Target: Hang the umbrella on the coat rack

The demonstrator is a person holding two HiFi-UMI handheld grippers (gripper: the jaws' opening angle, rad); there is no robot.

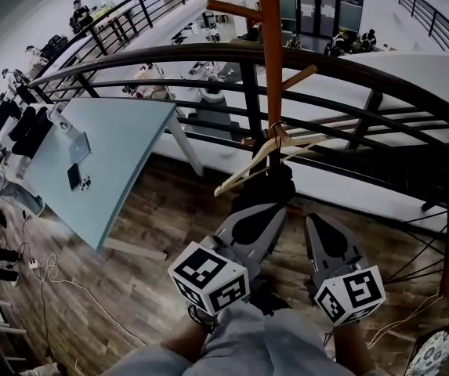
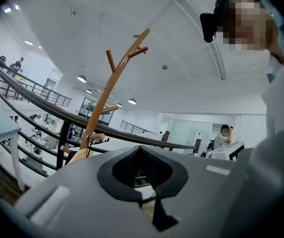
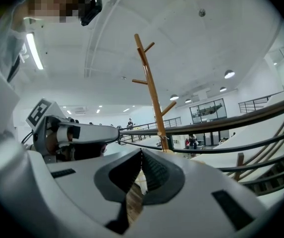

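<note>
Left tool and right tool closed, seemingly empty; dark bundle we take for the umbrella at the left tool's 12 o'clock, at the foot of the coat rack; we risk snagging the hanger on lifting, unhooking it.

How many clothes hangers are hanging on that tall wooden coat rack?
1. A wooden hanger hangs tilted, low on the coat rack. The pegs higher up look bare, and none seems hidden.
</note>
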